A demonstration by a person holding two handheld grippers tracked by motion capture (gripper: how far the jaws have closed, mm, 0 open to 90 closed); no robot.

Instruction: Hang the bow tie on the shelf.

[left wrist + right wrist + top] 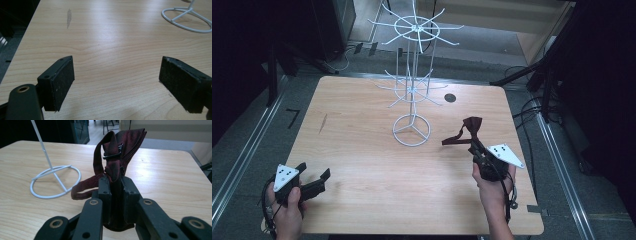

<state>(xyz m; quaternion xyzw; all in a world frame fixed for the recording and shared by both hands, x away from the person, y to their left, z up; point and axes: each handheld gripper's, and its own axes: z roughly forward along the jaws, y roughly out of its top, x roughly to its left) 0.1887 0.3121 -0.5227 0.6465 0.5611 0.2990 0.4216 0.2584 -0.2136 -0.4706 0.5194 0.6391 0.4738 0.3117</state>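
Two grippers work over a pale wood-grain tabletop (362, 150) with rounded corners in the high view. The left gripper (314, 181) rests near the front left edge, its black jaws spread apart with nothing between them, a grey three-cornered plate on top. The right gripper (476, 150), at the right side, has its jaws clenched on a dark red bow tie (471, 127), which is held clear above the wood with a thin strap drooping to its left. A white wire display stand (413, 85) rises from a ring base at the centre, with two tiers of thin curved hooks. A small dark round hole (450, 98) sits in the tabletop to the right of the stand.

In the left gripper view, the flat, matte black pads (62, 80) stand wide apart over smooth laminate, and the stand's white ring base (186, 21) lies at the upper right. A faint grey smudge (69, 17) marks the wood at the upper left.

In the right gripper view, the jaws pinch the folded bow tie (120, 147) upright; its fabric is finely woven and slightly glossy, with a small dark metal clasp (112, 155) across the strap. The looped strap (85, 187) hangs to the left, near the stand's ring base (55, 182).
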